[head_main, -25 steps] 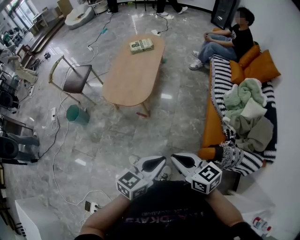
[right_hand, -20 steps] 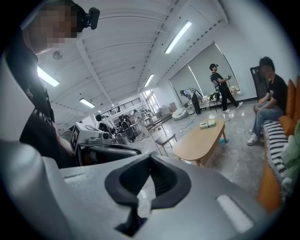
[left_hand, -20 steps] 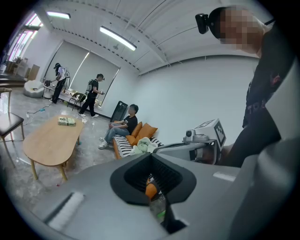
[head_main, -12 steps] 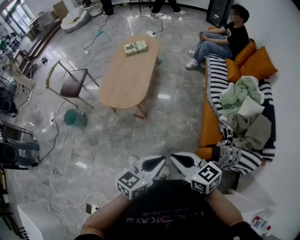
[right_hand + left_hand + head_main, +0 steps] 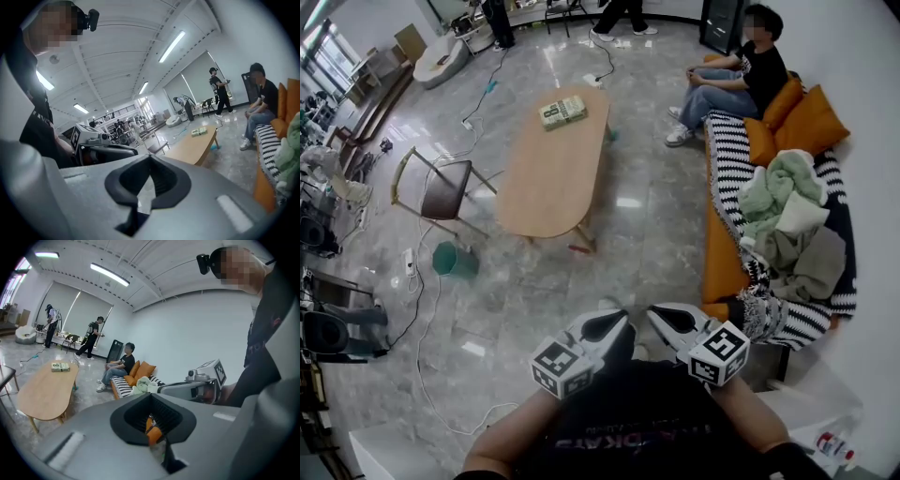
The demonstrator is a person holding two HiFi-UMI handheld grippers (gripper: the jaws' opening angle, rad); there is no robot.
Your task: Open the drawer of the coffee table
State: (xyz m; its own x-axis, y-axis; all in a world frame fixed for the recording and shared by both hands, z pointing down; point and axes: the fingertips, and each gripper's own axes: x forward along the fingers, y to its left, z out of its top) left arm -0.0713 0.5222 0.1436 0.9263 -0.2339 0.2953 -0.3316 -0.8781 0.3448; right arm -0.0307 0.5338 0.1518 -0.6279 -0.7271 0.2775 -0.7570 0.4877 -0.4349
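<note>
the left tongs (image 5: 614, 325) and right tongs (image 5: 664, 317) sit pressed together and empty, held near the body, likely because the counter (image 5: 546, 178) stands well apart across the floor. its drawer is not visible; a book (image 5: 562, 112) lies on top. what the green bin (image 5: 455, 260) holds cannot be told.

Glossy grey marble-tile floor (image 5: 656, 234), light glare on it. Long orange sofa (image 5: 722, 253) along plain white wall (image 5: 867, 66) at right, w/ black-white striped throw (image 5: 727, 164), orange cushions (image 5: 811, 122), green & grey fabric heap (image 5: 792, 225). Metal-frame chair w/ dark seat (image 5: 445, 187) at left, green bucket (image 5: 453, 260) nr it. Ceiling strip lights (image 5: 110, 274) on.
</note>
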